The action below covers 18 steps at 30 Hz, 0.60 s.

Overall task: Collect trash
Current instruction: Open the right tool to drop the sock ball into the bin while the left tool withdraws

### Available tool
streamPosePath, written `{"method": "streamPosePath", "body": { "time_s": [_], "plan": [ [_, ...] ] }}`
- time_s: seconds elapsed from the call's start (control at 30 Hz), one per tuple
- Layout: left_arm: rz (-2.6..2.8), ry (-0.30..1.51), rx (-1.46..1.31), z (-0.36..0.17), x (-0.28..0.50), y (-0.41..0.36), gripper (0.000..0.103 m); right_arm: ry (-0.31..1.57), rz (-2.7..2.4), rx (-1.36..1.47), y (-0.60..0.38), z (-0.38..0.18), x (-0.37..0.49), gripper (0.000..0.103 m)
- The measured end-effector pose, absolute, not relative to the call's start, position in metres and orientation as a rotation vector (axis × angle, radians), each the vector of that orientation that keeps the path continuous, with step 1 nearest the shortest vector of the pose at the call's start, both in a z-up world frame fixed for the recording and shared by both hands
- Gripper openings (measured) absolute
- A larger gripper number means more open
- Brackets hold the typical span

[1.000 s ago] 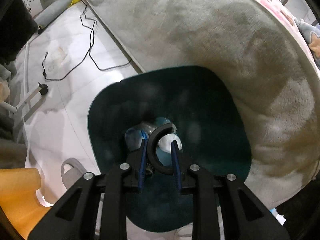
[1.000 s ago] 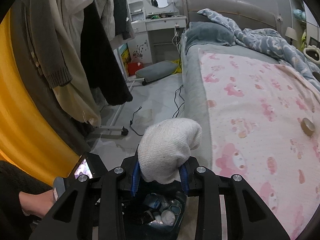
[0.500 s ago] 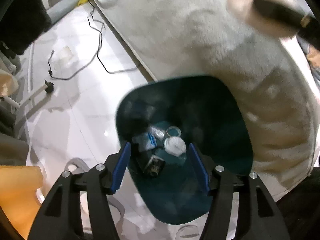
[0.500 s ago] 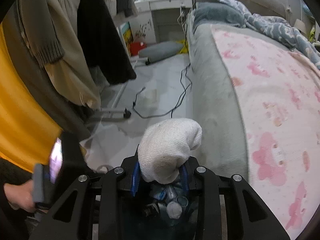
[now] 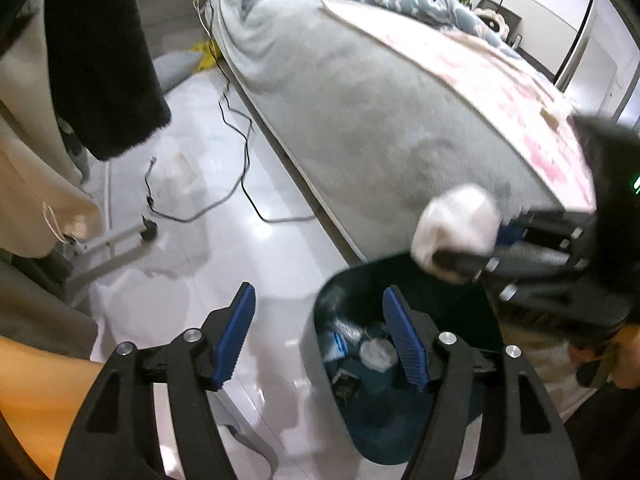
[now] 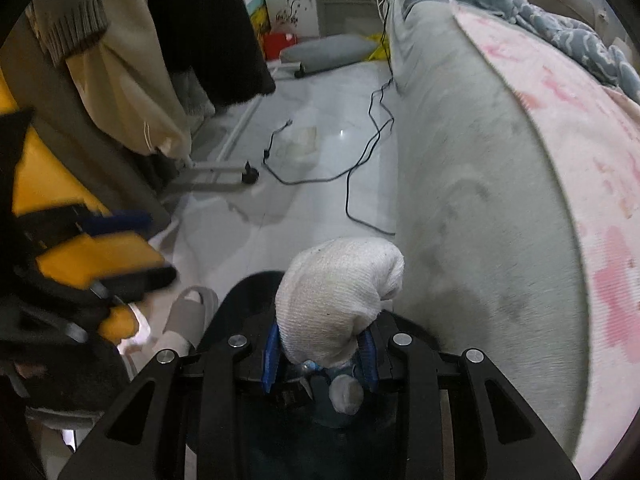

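Observation:
A dark teal trash bin (image 5: 404, 424) stands on the floor against the bed, with bottles, cups and wrappers (image 5: 362, 344) inside. My left gripper (image 5: 319, 292) hovers over the bin's left rim. Its jaws are opening and nothing is between them. My right gripper (image 6: 320, 344) is shut on a balled white sock (image 6: 340, 292) right above the bin (image 6: 248, 292). In the left wrist view, the sock (image 5: 456, 228) and right gripper (image 5: 484, 258) hang over the bin's far right rim, blurred.
The grey bed side (image 5: 380, 120) with a pink blanket (image 6: 580, 128) runs along the right. Black cables (image 5: 240, 160) lie on the white tile floor. Hanging clothes (image 6: 120, 60), a rack foot (image 6: 248, 176) and a grey slipper (image 6: 188, 312) are on the left.
My left gripper opened, let go of a black ring over the bin, and rose up and left. My right gripper, with the sock, came down to the bin.

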<state>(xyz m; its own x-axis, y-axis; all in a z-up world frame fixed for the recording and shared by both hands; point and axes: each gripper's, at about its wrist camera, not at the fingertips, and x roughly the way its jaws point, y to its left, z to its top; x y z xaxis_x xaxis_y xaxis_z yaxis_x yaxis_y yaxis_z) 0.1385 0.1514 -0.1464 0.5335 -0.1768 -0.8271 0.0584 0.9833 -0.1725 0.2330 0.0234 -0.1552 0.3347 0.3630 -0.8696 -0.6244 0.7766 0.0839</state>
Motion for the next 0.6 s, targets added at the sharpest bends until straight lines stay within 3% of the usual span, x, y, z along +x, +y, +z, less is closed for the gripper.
{"method": "streamPosePath", "body": {
  "time_s": [0.6],
  "plan": [
    [-0.127,0.824,-0.164,-0.095,0.132,0.165,0.07,1.362,0.657,-0.343,0.031,-0.263,0.218,0.033]
  ]
}}
